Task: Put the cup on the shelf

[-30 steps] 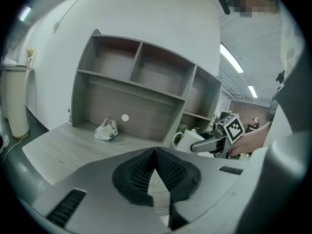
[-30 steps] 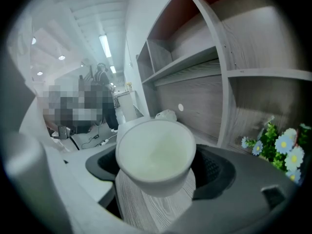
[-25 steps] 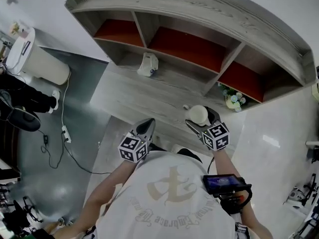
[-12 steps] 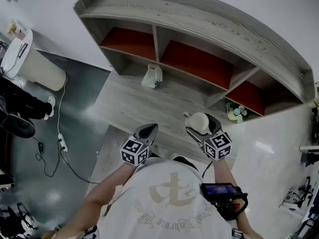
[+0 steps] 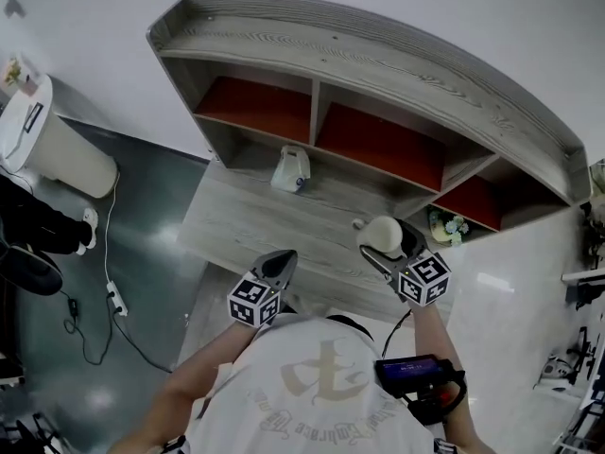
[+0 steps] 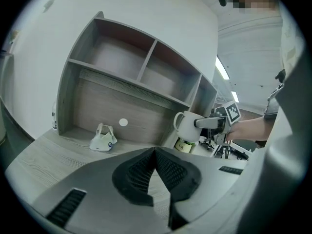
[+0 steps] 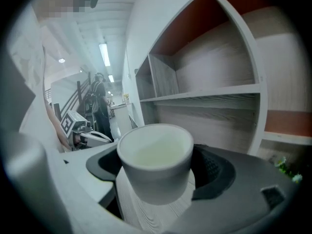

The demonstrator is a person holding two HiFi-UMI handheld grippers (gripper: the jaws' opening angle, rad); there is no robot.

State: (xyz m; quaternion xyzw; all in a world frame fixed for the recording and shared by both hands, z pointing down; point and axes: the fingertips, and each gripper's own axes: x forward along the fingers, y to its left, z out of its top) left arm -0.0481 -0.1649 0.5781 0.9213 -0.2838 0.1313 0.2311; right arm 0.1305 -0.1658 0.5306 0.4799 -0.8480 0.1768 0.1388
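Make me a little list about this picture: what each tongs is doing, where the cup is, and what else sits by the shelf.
left tongs: shut, holding nothing
right tongs: shut on the cup
cup: upright, looks empty, held in the air over the wooden counter, not yet on the shelf
shelf: the red-backed compartments look empty
also there: a small white bag and a flower pot, both low down under the shelf boards

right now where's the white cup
Head view, right side: the white ceramic cup is held in the right tongs over the grey wooden desk, near potted flowers.
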